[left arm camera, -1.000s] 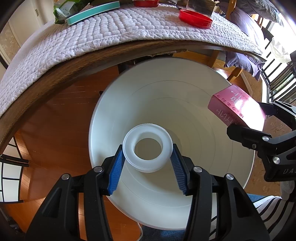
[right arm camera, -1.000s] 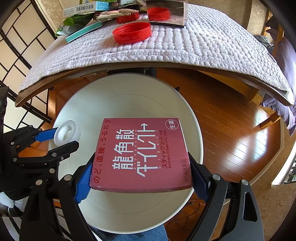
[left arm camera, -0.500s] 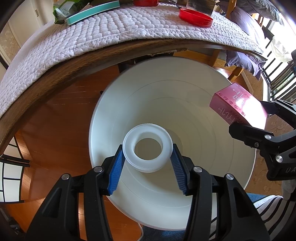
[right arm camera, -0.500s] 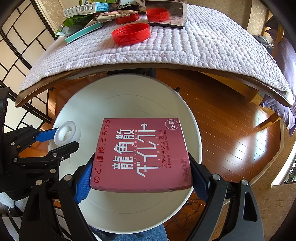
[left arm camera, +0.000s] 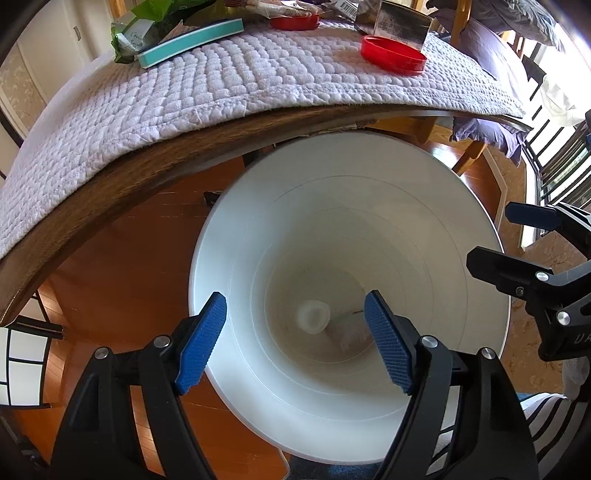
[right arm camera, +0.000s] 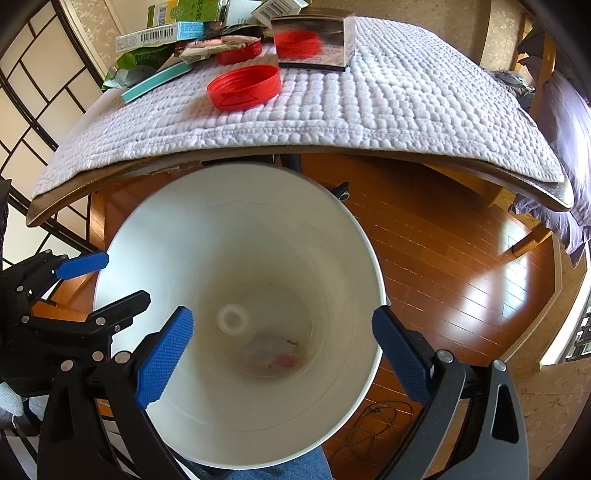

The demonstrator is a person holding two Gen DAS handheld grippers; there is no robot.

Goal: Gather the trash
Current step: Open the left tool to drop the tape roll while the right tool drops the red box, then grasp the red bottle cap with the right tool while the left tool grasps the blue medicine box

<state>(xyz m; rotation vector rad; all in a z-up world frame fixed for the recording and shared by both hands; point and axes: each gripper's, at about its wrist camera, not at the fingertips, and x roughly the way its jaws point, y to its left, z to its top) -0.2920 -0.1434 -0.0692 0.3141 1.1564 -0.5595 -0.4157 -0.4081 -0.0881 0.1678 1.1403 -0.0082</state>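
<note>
- the white ring (left arm camera: 312,316) now lies at the bottom of the white bin (left arm camera: 476,221); a second ago i had it pinched between my left pads, held over the bin mouth.
- the red box is gone from my right jaws too; in the right wrist view i see only a blurred reddish patch (right arm camera: 284,360) low in the bin, likely that box, though i cannot say for sure.
- left gripper (left arm camera: 295,334): jaws have just been opening, nothing between them, released and hanging over the bin.
- right gripper (right arm camera: 280,356): jaws have just been opening wider, also empty, spread nearly as broad as the bin mouth.
- my read: both drops landed, so this round is done and i go back for more.
- more trash waits on the quilted cloth (right arm camera: 369,110): a red lid (right arm camera: 243,88), a teal flat box (right arm camera: 159,83), a shiny dark box (right arm camera: 314,40), and a heap of packets and cartons (right arm camera: 177,33) at the far edge.
- edges: the table edge (left arm camera: 110,192) overhangs just beyond the bin's far rim, so i would lift before going forward.
- the two grippers sit close side by side over the bin; i'd part them as they rise. the wooden floor (right arm camera: 443,258) to the right is open.
</note>
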